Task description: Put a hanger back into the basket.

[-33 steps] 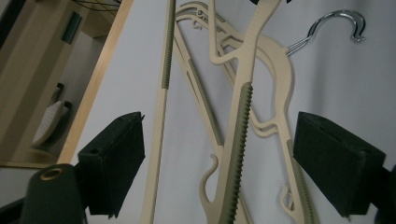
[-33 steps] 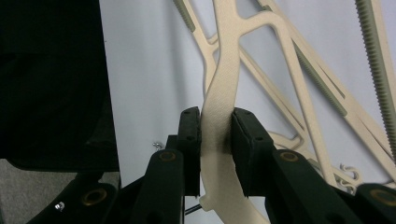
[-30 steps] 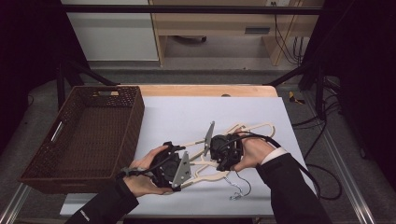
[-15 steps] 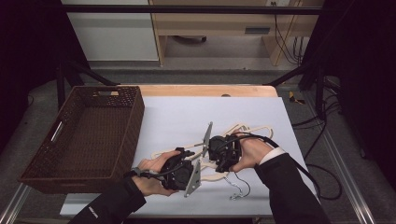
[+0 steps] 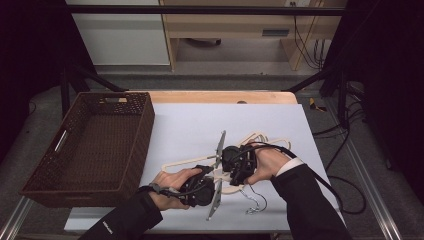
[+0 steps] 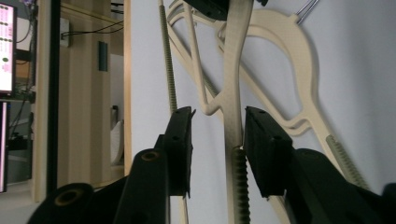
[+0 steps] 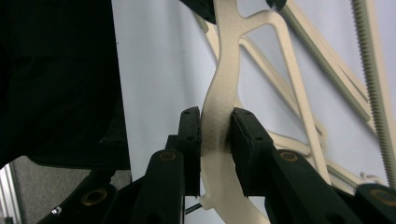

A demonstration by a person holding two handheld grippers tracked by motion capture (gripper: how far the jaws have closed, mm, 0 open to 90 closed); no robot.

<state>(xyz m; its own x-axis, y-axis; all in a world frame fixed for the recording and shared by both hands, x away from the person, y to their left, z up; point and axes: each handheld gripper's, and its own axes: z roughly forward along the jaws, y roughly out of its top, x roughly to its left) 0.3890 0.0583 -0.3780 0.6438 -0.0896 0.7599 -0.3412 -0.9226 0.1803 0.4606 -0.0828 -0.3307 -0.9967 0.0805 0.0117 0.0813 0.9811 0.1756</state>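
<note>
Several cream plastic hangers lie overlapping on the white table top. My right gripper is shut on the neck of one cream hanger, with both pads pressed on it. My left gripper comes in from the left, facing the right one. In the left gripper view its jaws straddle that hanger's arm and have just been closing. The arm lies against one pad, and a gap remains at the other pad.
A dark brown wicker basket stands on the left part of the table. A wire hanger hook lies near the front edge by the right hand. Black cables trail off the table's right side.
My left hand has moved right and a little down toward the right gripper, and its jaws have narrowed around the hanger's arm. The right gripper has kept still.
</note>
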